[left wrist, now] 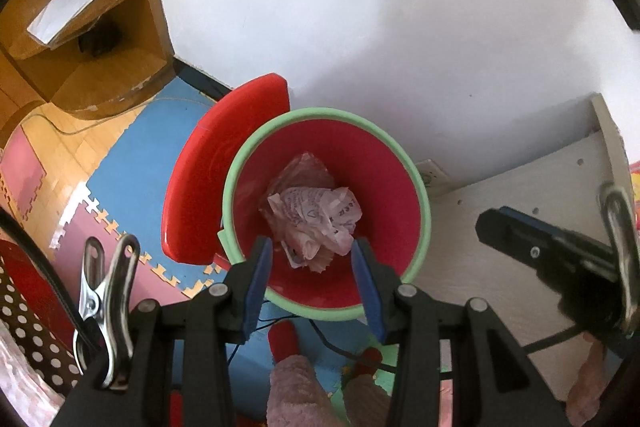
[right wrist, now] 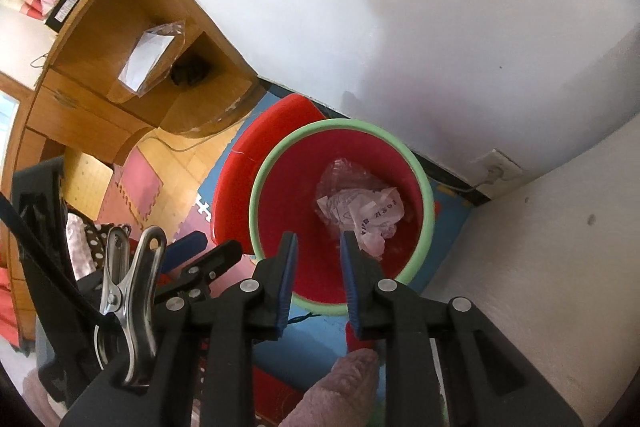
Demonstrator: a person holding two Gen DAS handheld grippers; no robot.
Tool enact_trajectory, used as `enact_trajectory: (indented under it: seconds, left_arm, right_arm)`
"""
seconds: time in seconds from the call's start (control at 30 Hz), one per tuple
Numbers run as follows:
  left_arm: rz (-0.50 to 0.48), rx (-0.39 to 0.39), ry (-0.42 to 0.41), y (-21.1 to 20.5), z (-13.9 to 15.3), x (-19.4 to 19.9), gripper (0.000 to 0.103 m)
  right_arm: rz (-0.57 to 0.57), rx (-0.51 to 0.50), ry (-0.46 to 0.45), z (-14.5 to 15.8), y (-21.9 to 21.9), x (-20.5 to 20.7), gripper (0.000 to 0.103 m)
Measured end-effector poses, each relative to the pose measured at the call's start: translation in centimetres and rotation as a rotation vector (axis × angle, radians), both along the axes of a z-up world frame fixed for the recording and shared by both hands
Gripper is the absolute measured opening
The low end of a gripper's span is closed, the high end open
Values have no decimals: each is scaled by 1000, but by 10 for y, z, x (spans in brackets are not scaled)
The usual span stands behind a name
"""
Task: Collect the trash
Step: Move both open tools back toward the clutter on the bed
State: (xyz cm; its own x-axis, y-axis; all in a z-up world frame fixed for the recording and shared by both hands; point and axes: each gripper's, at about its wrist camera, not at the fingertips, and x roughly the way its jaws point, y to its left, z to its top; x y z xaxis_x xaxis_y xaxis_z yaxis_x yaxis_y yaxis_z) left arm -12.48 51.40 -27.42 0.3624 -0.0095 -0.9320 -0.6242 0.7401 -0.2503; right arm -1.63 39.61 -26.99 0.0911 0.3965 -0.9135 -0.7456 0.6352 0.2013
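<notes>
A red bin with a green rim (left wrist: 332,115) (right wrist: 340,125) stands on the floor against the white wall, its red lid (left wrist: 192,187) (right wrist: 240,171) tipped open to the left. Crumpled written-on paper (left wrist: 316,215) (right wrist: 368,215) and clear plastic wrap lie at the bottom. My left gripper (left wrist: 314,267) hangs above the bin's near rim, open, with nothing between its blue pads. My right gripper (right wrist: 319,259) is over the same rim, jaws parted and empty; it also shows at the right edge of the left wrist view as the right gripper (left wrist: 504,227).
A wooden desk (left wrist: 80,27) (right wrist: 120,47) stands to the left, a white cabinet side (left wrist: 520,195) (right wrist: 540,267) close on the right. A wall socket (left wrist: 430,175) sits behind the bin. Coloured foam mats (left wrist: 132,155) cover the floor. A person's red-socked foot (left wrist: 284,343) and a black cable lie below the grippers.
</notes>
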Motion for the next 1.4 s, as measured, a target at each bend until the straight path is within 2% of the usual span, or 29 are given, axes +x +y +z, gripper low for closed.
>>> enact_trajectory:
  seconds: [0.47, 0.73, 1.07, 1.4]
  left_arm:
    - [-26, 74, -36, -31, 58, -14, 43]
    - [-25, 134, -59, -58, 101, -31, 43]
    - [-24, 203, -67, -102, 154, -45, 43]
    - [-67, 260, -107, -156, 200, -57, 43]
  right_arm:
    - [1, 85, -99, 56, -50, -33, 23]
    - [29, 175, -138, 92, -89, -57, 23]
    - [40, 300, -212, 149, -163, -87, 23]
    - [13, 379, -290, 187, -239, -111, 23]
